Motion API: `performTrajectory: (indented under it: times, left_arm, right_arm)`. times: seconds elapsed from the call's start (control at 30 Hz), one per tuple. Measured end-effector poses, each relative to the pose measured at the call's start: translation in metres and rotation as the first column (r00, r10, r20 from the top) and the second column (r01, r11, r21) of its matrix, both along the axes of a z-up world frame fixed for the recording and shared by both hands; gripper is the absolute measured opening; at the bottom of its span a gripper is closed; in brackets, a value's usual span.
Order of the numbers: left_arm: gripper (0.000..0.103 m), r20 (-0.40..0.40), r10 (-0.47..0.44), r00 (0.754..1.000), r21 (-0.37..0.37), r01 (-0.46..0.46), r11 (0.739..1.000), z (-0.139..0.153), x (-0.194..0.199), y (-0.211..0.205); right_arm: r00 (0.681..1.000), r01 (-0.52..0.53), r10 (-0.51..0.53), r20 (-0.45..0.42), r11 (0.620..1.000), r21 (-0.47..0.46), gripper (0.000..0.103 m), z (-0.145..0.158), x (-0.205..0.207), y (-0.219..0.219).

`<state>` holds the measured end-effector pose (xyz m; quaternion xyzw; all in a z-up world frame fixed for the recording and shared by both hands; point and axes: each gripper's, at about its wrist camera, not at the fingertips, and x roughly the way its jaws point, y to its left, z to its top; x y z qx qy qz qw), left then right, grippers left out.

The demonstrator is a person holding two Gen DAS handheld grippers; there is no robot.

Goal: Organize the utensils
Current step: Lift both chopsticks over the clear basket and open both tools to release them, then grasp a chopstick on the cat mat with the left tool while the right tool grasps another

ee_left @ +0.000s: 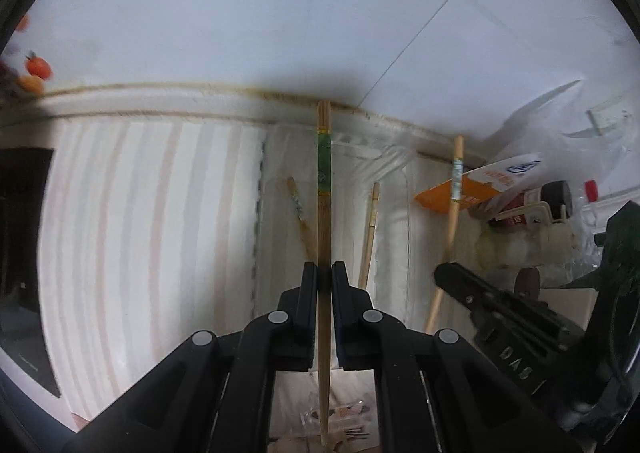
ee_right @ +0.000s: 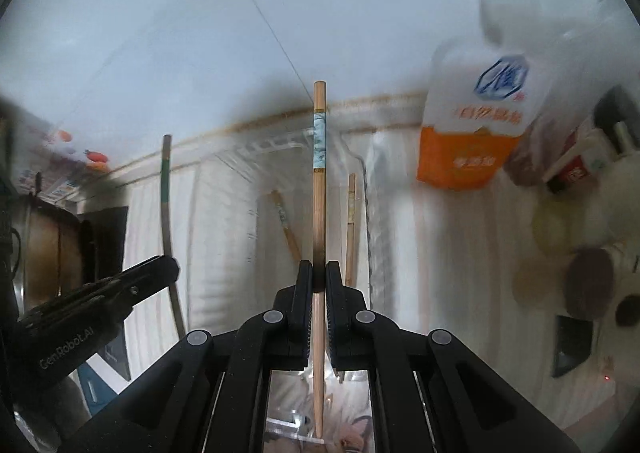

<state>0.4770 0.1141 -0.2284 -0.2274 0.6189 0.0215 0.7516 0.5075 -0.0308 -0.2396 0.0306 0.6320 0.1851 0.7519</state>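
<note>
**Two chopsticks pinched, one per gripper**

Nearest, in the left wrist view: left gripper, jaws pressed onto a green-banded chopstick, pinched partway along its length, thick end pointing away toward the wall, thin tip trailing back under the camera. In the right wrist view, much the same: right gripper, jaws clamped on a blue-banded chopstick, likewise gripped along its shaft, banded end out front. Each gripper visible at the edge of the other's view, side by side, chopsticks roughly parallel.

Further out, below the jaws: a clear plastic tray on a pale striped cloth, with two more chopsticks lying loose in it, apart from the held pair.

To the right of the tray: an orange-and-white packet, some jars and bottles, blurred. Far left: small orange fruits, a dark pot. Beyond everything, a white tiled wall.
</note>
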Motion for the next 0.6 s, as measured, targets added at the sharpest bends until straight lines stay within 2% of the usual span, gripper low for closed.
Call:
performTrajectory:
  times: [0.13,0.17,0.23,0.27,0.3,0.33,0.37,0.4,0.43,0.47,0.53,0.6]
  left_arm:
    - [0.007,-0.045,-0.008,0.999,0.013,0.008,1.000,-0.009,0.004,-0.001]
    - [0.008,-0.045,-0.010,0.999,0.021,0.011,1.000,-0.008,0.003,0.000]
    - [0.015,-0.041,-0.008,0.999,0.068,0.010,0.998,-0.001,-0.003,0.000]
    - [0.025,-0.031,-0.002,1.000,0.092,0.005,0.996,0.003,-0.004,0.001]
    - [0.040,-0.007,0.003,1.000,0.121,-0.002,0.993,0.009,-0.010,0.003]
    - [0.047,0.015,0.010,1.000,0.151,-0.012,0.988,0.015,-0.017,0.003]
    - [0.060,0.031,0.018,0.999,0.181,-0.024,0.983,0.020,-0.022,0.004]
    - [0.074,0.068,0.027,0.997,0.232,-0.042,0.972,0.029,-0.031,0.004]
    - [0.084,0.097,0.038,0.995,0.266,-0.062,0.962,0.035,-0.039,0.005]
    - [0.103,0.123,0.049,0.991,0.288,-0.083,0.954,0.039,-0.048,0.006]
    - [0.103,0.160,0.061,0.985,0.301,-0.107,0.947,0.047,-0.067,0.008]
    - [0.103,0.155,0.061,0.986,0.342,-0.111,0.933,0.048,-0.088,0.007]
  right_arm:
    - [0.996,-0.017,0.018,-0.082,1.000,0.008,0.009,-0.028,0.010,0.006]
    - [0.996,-0.017,0.017,-0.089,1.000,0.002,0.013,-0.030,0.010,0.004]
    - [0.997,-0.011,0.011,-0.075,1.000,-0.004,0.036,-0.027,0.008,-0.002]
    - [0.998,-0.006,0.006,-0.065,1.000,-0.008,0.037,-0.024,0.006,-0.006]
    - [0.998,-0.005,0.004,-0.058,1.000,-0.010,0.037,-0.021,0.004,-0.009]
    - [0.999,0.001,-0.001,-0.040,1.000,-0.018,0.039,-0.016,0.000,-0.015]
    - [1.000,0.001,-0.002,-0.026,1.000,-0.023,0.040,-0.011,-0.004,-0.019]
    - [1.000,0.003,-0.003,0.005,0.999,-0.034,0.041,-0.004,-0.010,-0.027]
    - [1.000,0.008,-0.007,0.021,0.999,-0.040,0.044,0.000,-0.015,-0.033]
    - [0.999,0.018,-0.016,0.036,0.999,-0.045,0.045,0.005,-0.021,-0.040]
    - [0.996,0.037,-0.034,0.079,0.998,-0.042,0.047,0.014,-0.038,-0.058]
    - [0.991,0.049,-0.043,0.129,0.998,-0.037,0.051,0.020,-0.057,-0.073]
